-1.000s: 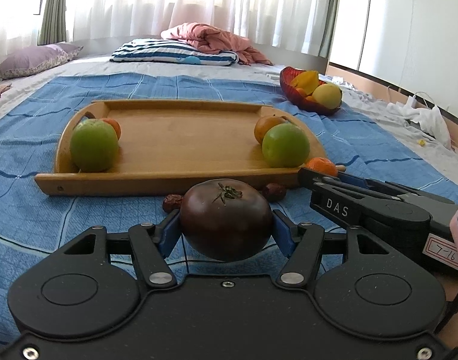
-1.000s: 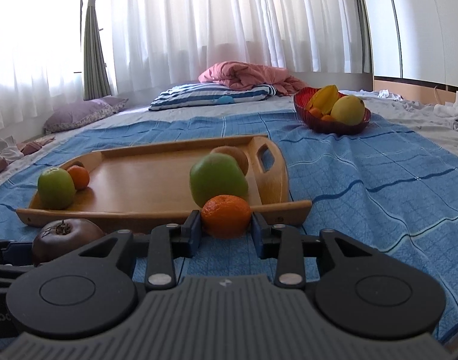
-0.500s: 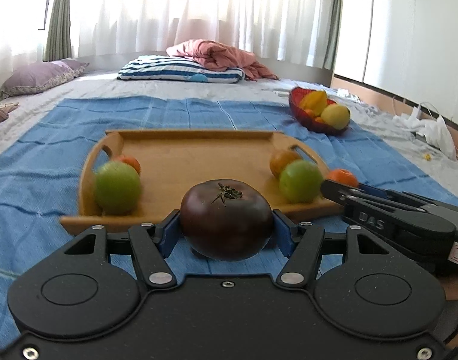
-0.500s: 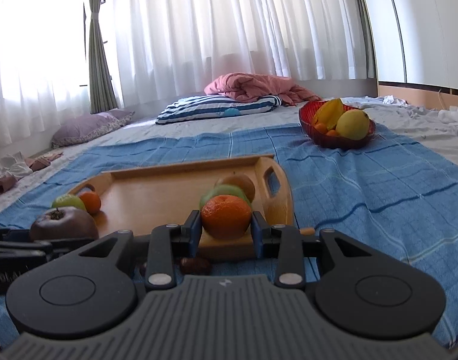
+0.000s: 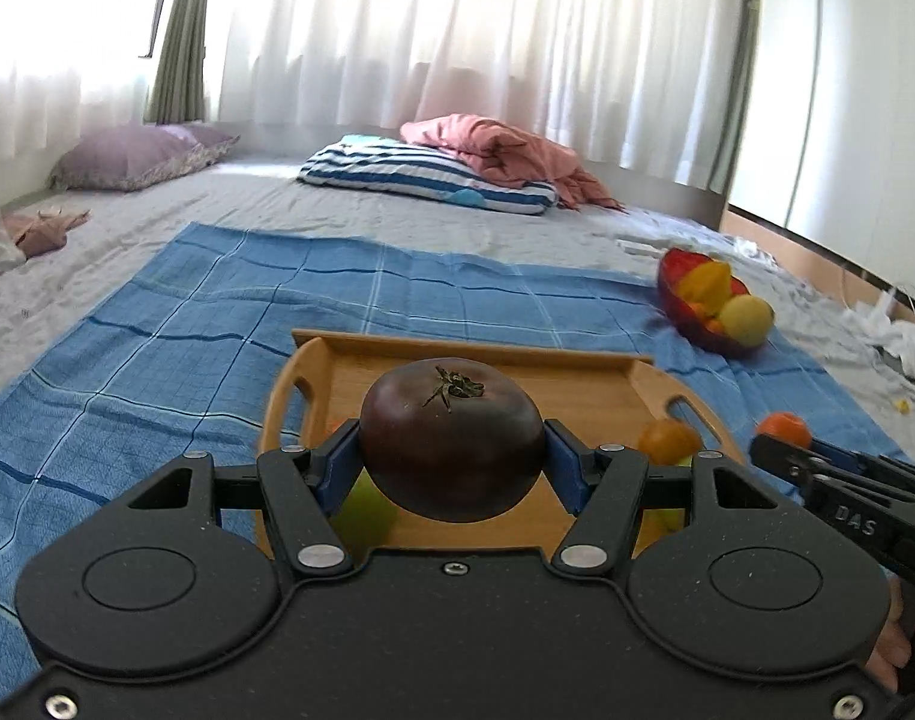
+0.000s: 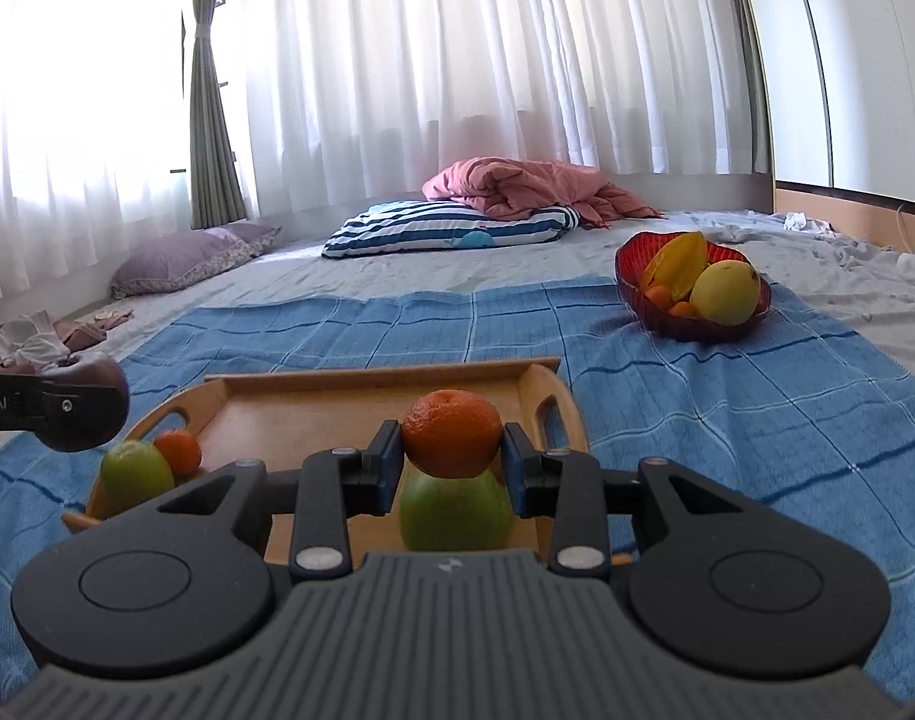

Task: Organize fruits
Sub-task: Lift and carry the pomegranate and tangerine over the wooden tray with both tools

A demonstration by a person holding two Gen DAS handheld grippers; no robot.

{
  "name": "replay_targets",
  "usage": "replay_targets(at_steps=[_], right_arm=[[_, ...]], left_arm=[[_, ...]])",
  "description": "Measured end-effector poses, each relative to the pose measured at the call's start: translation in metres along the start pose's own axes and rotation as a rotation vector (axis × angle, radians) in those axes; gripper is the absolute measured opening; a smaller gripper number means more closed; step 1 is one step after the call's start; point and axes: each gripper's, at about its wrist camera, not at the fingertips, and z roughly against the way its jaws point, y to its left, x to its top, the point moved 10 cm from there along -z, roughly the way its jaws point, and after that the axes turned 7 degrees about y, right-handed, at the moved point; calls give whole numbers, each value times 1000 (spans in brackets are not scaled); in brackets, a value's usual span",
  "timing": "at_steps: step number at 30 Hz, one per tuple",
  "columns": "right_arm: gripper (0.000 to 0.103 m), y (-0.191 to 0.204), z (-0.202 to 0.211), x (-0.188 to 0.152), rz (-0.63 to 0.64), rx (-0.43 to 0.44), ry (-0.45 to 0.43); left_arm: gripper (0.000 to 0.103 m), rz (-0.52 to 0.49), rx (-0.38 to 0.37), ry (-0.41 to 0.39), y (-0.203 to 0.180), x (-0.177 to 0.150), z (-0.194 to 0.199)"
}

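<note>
My left gripper (image 5: 451,456) is shut on a dark purple tomato (image 5: 451,438) and holds it in the air over the near edge of the wooden tray (image 5: 577,384). My right gripper (image 6: 451,456) is shut on a small orange mandarin (image 6: 451,432) above the tray's (image 6: 313,414) right front part. On the tray lie a green fruit (image 6: 454,510) below the mandarin, another green fruit (image 6: 136,471) and a small orange fruit (image 6: 178,450) at the left, and an orange fruit (image 5: 667,441) at the right. The right gripper and mandarin (image 5: 784,429) show at the right of the left wrist view.
A red bowl (image 6: 685,324) with yellow and orange fruit stands on the blue cloth (image 6: 727,396) to the far right of the tray. A striped pillow (image 6: 451,228), a pink blanket and a purple pillow (image 6: 193,258) lie further back by the curtains.
Both grippers have risen with their fruit and moved forward over the tray. The tray now sits lower in both views. The small dark fruits on the cloth are out of sight.
</note>
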Motion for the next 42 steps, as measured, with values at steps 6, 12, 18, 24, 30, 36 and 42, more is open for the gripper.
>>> replay_targets(at_steps=[6,12,18,24,30,36,42], right_arm=[[39,-4,-12,18,-16,0,11],[39,-8,-35,27,-39,3,59],[39,-14,-55,35,-61,3,96],[39,-17,-76,38,-81,25,159],[39,-20,-95,41,-95,19,187],[39,-18,-114,41,-86,4,226],[39,-17,-130,36,-92,-11,265]], left_arm=[[61,16,15,26,18,17,-18],[61,44,9,61,29,27,-38],[61,59,28,81,36,40,-63],[61,83,34,137,43,42,-94],[61,90,60,179,48,37,-121],[61,90,82,208,55,33,-141],[61,78,100,220,59,30,-153]])
